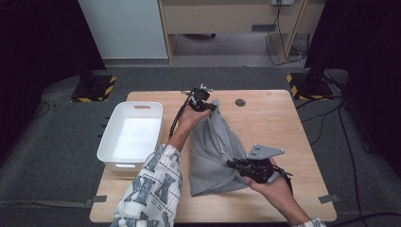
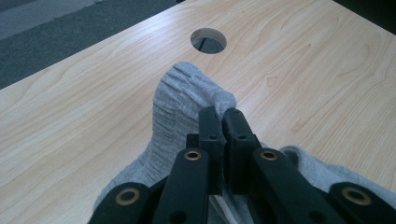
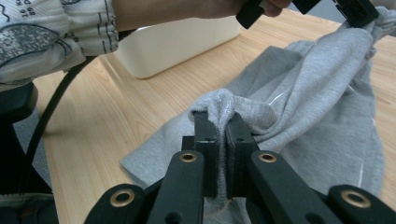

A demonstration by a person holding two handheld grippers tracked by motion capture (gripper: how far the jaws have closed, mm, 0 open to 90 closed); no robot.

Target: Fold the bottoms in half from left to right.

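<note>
— Looking along the grey garment [image 1: 215, 153], which way does it run from the fingers?

— Its long axis stretches between the two grips. The left gripper [image 1: 208, 105] has its fingers [image 2: 211, 128] clamped on a bunched, ribbed edge at the far end, near the round hole [image 1: 240, 102] in the surface [image 1: 279, 127]. The right gripper [image 1: 239, 165] has its fingers [image 3: 204, 128] pressed together on a fold at the near end, close to the person's side.

— So the cloth lies between them?

— Yes. From the left fingers it falls back and down toward the right ones; from the right fingers it rises ahead toward the left gripper [image 3: 357, 11]. The middle sags and its lower corner rests on the surface.

— And the white bin [image 1: 132, 135]?

— It sits off to the side of the left fingers, apart from the cloth, beyond the patterned sleeve [image 1: 151, 189].

— Which hand is nearer to it?

— The left, I judge. Any folding or carrying move would likely turn on that stretched line: bringing the far grip toward the near one would double the cloth over.
</note>
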